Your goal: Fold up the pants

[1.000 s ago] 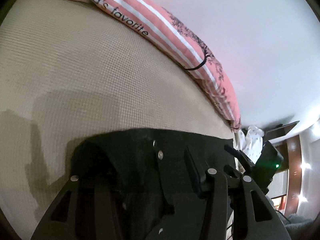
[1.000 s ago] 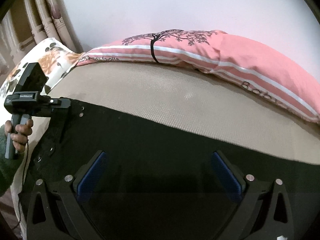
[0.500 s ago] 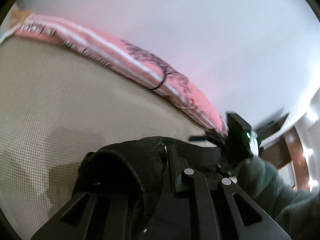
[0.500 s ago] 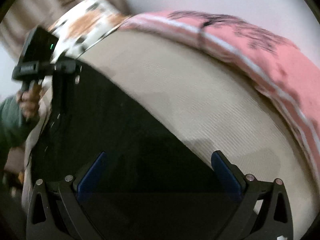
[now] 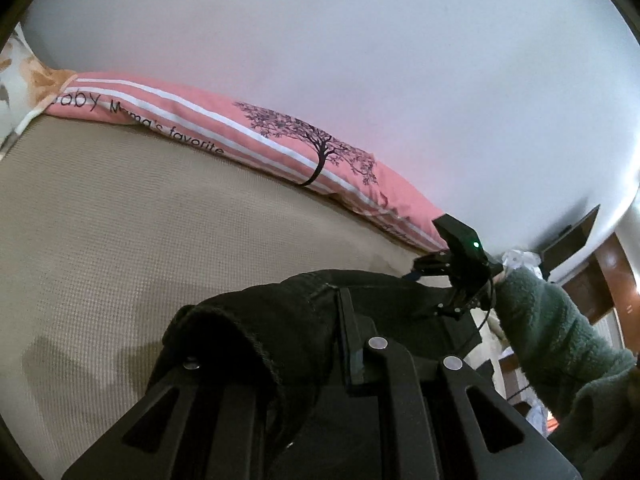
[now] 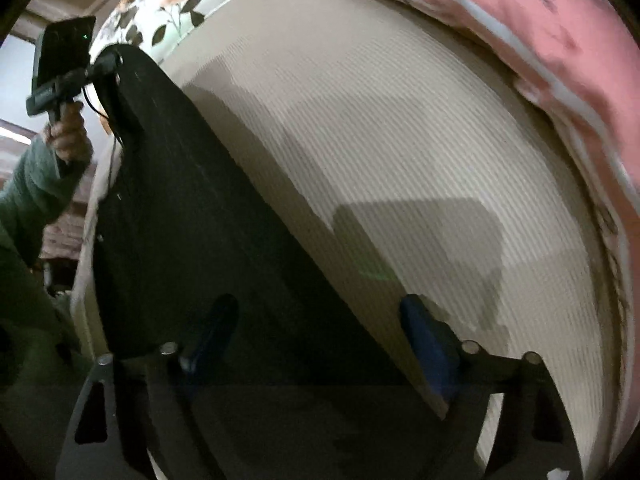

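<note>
- The black pants (image 6: 192, 216) lie on a bed covered with a beige, ribbed sheet (image 6: 400, 140); their long straight edge runs diagonally across the right wrist view, and one end is lifted off the sheet.
- The left gripper (image 5: 312, 344) is clenched on a fold of the pants (image 5: 280, 320) — dark cloth bunches over and between its jaws and hangs clear of the sheet (image 5: 140, 240).
- In the right wrist view the left gripper (image 6: 110, 62) shows at the upper left, clamped on the raised corner of the pants; a hand (image 6: 68, 136) in a grey-green fleece sleeve (image 6: 28, 200) holds its handle.
- The right gripper (image 6: 320, 328) points steeply down over the pants' edge. Its jaws have just been closing but stand apart, not pressing on anything: one blue pad (image 6: 428, 340) sits over the sheet, just beside the edge, the other over the black cloth.
- In the left wrist view the right gripper (image 5: 424, 270) is at the far end of the pants, a green light on its body, with the fleece sleeve (image 5: 560, 340) behind it.
- A pink striped pillow (image 5: 280, 136) with a tree print lies along the far side of the bed against a white wall (image 5: 360, 60); a floral pillow (image 6: 180, 4) sits beside it.
</note>
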Demonstrator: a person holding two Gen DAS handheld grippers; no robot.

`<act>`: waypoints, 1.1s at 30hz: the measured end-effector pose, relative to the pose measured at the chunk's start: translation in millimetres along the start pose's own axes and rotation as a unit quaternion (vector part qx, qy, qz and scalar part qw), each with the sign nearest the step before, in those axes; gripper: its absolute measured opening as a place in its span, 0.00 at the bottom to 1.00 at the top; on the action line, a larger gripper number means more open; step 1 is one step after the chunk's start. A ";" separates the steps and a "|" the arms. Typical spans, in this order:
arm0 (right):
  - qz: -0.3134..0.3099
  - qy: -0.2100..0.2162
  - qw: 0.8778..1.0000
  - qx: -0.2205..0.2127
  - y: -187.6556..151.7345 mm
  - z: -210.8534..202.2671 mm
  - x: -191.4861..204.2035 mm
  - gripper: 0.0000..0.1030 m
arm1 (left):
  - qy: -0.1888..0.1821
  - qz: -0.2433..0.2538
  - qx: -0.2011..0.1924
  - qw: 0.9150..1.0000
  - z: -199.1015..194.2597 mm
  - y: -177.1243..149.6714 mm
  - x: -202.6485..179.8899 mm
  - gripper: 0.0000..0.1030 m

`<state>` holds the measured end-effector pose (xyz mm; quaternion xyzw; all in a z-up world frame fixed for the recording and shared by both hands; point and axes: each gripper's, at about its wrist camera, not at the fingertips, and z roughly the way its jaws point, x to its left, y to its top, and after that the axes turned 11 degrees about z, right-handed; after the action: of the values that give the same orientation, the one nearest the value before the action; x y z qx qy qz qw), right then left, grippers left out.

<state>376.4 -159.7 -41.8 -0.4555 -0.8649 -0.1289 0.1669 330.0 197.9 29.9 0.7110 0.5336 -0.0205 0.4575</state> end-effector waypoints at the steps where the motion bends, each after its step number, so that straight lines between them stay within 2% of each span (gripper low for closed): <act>1: -0.018 -0.004 1.000 0.001 -5.1 -1.7 -2.6 0.66 | 0.006 0.002 0.001 1.000 1.0 0.3 -2.8 0.13; 5: -0.014 -0.008 1.000 -0.006 -21.5 -7.8 -15.6 0.48 | 0.029 -0.004 0.003 1.000 7.2 2.3 -8.6 0.13; 7: -0.003 -0.015 1.000 -0.015 -24.3 -6.5 -19.2 0.34 | 0.044 -0.005 0.008 0.999 9.1 2.4 -11.7 0.13; 8: 0.004 -0.021 1.000 -0.021 -25.5 -7.1 -21.2 0.21 | 0.050 -0.005 0.011 0.999 10.4 1.9 -13.5 0.13; 9: 0.013 -0.022 0.999 -0.026 -27.7 -11.0 -25.9 0.15 | 0.055 -0.003 0.015 0.998 10.9 1.4 -14.9 0.13; 12: 0.010 -0.047 0.997 -0.063 -42.2 -19.3 -17.8 0.10 | 0.076 0.006 0.021 0.997 12.0 -1.5 -19.8 0.13; 19: 0.031 -0.092 0.984 -0.149 -84.3 -54.0 14.8 0.08 | 0.083 0.012 0.018 0.996 0.9 -6.1 -27.1 0.13; 26: 0.048 -0.129 0.976 -0.166 -132.8 -65.9 61.6 0.07 | 0.068 0.042 0.031 0.996 -18.6 -25.3 -44.5 0.13; 33: 0.076 -0.124 0.974 -0.175 -186.9 -56.9 101.4 0.06 | 0.056 0.085 0.071 0.992 -38.6 -65.7 -62.7 0.13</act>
<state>177.2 -208.6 38.0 -0.5547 -0.8057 -0.2074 -0.0145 234.2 178.3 43.5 0.7843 0.4934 0.0204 0.3756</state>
